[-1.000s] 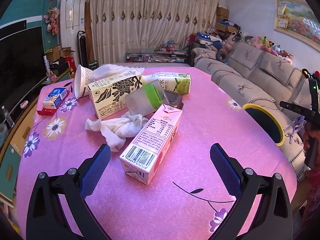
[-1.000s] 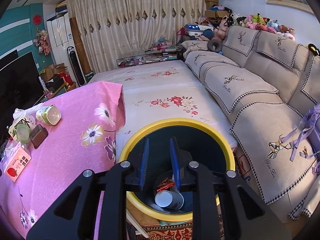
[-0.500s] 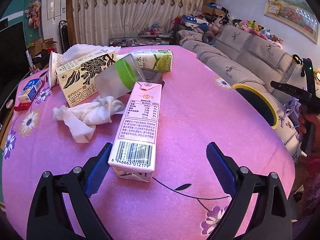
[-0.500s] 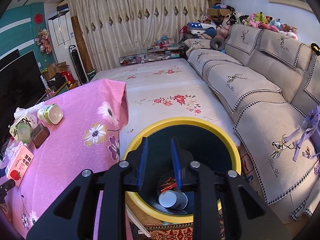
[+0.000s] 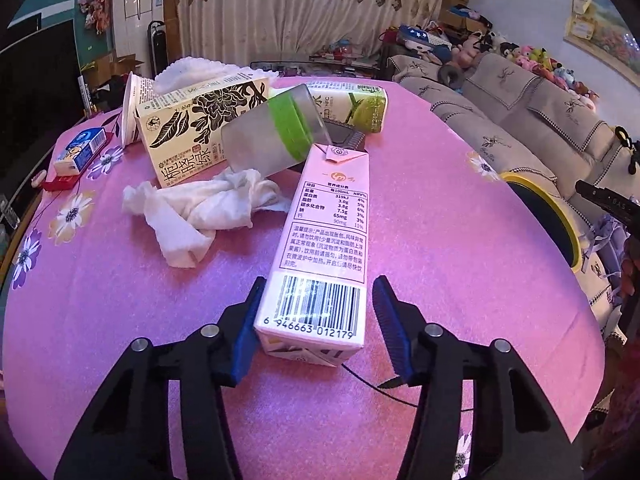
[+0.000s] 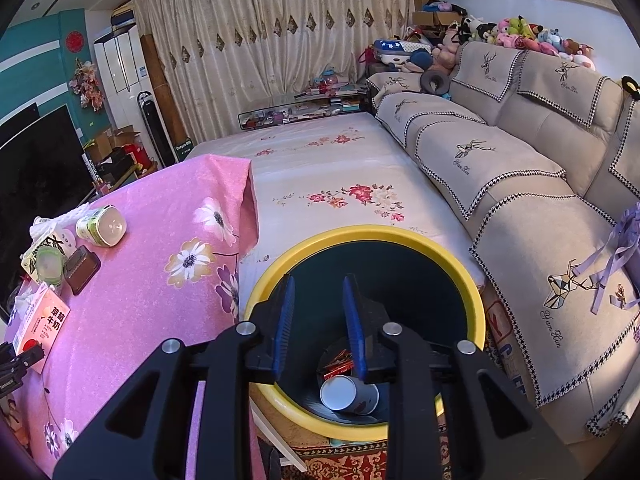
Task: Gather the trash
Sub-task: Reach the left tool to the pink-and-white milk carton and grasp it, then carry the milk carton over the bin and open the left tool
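Pink tablecloth (image 5: 460, 240), left claw (image 5: 318, 326) closing around milk carton (image 5: 324, 248), right pad clear, right claw (image 6: 318, 320) narrowly parted, empty.

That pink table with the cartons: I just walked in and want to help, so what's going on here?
A person is clearing trash with two handheld grippers. The left gripper is closing around the pink milk carton lying on the pink table; the right pad has not touched it yet. The right gripper, empty and slightly open, hangs over the yellow-rimmed bin, which holds a paper cup.

You are in a home living room: sofa (image 6: 500, 160), curtains (image 6: 280, 40), probably a television (image 6: 36, 160), soft toys (image 6: 532, 36).
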Motion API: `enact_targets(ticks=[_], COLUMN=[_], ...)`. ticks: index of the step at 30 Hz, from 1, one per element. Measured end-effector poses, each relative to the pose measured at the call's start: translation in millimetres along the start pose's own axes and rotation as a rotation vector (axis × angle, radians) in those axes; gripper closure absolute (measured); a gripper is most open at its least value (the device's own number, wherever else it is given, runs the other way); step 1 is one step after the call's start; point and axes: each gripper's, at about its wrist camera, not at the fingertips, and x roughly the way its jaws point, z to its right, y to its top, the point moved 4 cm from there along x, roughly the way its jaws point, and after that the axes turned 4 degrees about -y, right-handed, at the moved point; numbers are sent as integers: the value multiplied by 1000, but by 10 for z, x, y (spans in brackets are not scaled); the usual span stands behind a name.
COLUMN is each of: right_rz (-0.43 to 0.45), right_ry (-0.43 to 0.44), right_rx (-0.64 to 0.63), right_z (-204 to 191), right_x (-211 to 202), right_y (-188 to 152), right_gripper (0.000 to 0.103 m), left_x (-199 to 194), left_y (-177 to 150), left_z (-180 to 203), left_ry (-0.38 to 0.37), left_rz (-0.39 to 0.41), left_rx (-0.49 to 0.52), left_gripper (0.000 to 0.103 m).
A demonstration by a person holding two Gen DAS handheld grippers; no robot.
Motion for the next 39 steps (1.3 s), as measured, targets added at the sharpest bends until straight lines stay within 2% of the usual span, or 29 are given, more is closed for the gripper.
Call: enact_targets(ticks=[1, 7, 10, 16, 21, 28, 39], right_rz=[1, 4, 9, 24, 41, 65, 86], right_ry=[2, 10, 13, 26, 33, -4, -76], right_rx=[1, 0, 1, 10, 29, 59, 121], right_z=[-1, -22, -29, -37, 36, 317, 939], right_x=[-3, -43, -74, -164, -291, -559, -819], right_y=[-3, -9, -2, -1, -41, -197, -398], right_gripper=[79, 79, 79, 79, 79, 79, 79], left_x=[-16, -246, -446, -894, -1065, -997, -608], left_y=[4, 33, 81, 216, 300, 475, 645], left_z=[1, 48, 124, 342, 636, 1164, 1956], left_ry=[-3, 56, 61, -8, -54, -143, -244], left_rz=[5, 72, 108, 161, 177, 170, 114], left_rx=[-1, 49, 88, 119, 146, 212, 283], left_gripper=[61, 61, 61, 61, 61, 61, 61])
